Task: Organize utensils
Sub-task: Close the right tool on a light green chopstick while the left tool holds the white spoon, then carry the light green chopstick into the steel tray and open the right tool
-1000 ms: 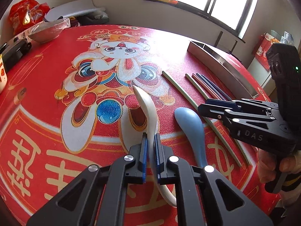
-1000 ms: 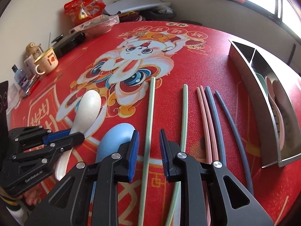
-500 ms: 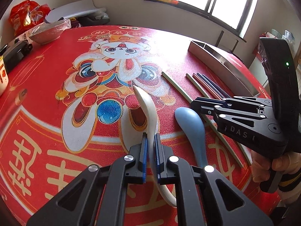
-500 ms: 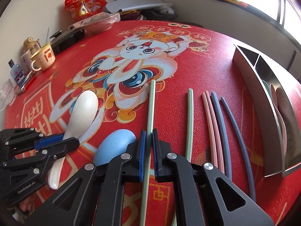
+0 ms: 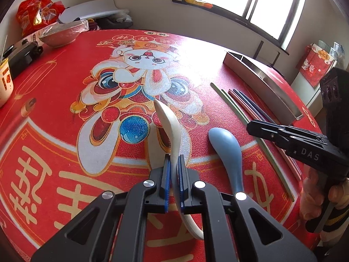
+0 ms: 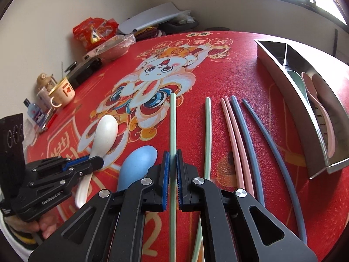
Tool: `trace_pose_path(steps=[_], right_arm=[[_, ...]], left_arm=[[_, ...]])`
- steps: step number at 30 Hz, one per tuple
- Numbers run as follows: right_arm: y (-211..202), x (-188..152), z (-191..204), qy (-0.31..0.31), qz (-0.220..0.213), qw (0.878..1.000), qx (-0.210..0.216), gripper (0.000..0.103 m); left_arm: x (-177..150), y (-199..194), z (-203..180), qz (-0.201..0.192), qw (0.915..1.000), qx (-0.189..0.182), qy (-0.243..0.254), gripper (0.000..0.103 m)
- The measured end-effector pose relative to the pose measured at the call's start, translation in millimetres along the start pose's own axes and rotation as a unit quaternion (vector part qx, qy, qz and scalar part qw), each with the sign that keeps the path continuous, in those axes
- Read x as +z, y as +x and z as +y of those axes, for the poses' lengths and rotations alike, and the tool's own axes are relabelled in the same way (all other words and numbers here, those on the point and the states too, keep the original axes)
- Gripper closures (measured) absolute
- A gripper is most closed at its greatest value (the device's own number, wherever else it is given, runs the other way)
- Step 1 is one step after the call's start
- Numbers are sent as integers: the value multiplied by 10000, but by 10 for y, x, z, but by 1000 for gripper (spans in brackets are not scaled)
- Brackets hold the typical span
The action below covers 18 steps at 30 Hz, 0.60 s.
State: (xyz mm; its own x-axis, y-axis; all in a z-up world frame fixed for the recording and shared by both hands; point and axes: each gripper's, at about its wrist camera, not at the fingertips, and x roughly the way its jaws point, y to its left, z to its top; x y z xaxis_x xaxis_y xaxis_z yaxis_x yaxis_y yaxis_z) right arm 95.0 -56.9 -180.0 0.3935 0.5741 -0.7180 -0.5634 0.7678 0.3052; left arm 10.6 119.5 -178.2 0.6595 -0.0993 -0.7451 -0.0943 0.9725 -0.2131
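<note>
Here the left gripper (image 5: 174, 163) pinches the handle of a white spoon (image 5: 169, 120), whose bowl points away over the red tablecloth (image 5: 65, 113). The right gripper (image 6: 172, 163) has just closed its jaws on a green chopstick (image 6: 172, 120), its blue pads pressed against the stick on both sides. A second green chopstick (image 6: 207, 135) lies just to the right of it, then two pink chopsticks (image 6: 234, 135) and two blue chopsticks (image 6: 246, 135). A blue spoon (image 6: 137, 161) rests on the cloth between the grippers. The metal tray (image 6: 290, 100) at the right edge already contains spoons.
</note>
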Motion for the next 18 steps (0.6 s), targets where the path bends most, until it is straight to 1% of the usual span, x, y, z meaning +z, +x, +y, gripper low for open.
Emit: trace_pose_path(steps=[2,6,10,13,18], right_arm=[[-75,1,-41,84,-103,9999,47,97],[-236,30,-128,226,-317,9992,76,97],[-414,130,-289,422,-522,9977,134,97],[-582,303,-483,573,-719,9957,95,97],[-814,743,-849,611,-1084,9918,-304,97]], left_arm=[[1,-15,30,-44,10000,-24,-69,97],[-1,-41,19,-111,9999,13,-52,97],[2,-47,40,-125,9999,21,-110,97],[6,-39,50,-106,9999,19,-129,96],[3,-17,70,-38,9998,-13,-182,96]])
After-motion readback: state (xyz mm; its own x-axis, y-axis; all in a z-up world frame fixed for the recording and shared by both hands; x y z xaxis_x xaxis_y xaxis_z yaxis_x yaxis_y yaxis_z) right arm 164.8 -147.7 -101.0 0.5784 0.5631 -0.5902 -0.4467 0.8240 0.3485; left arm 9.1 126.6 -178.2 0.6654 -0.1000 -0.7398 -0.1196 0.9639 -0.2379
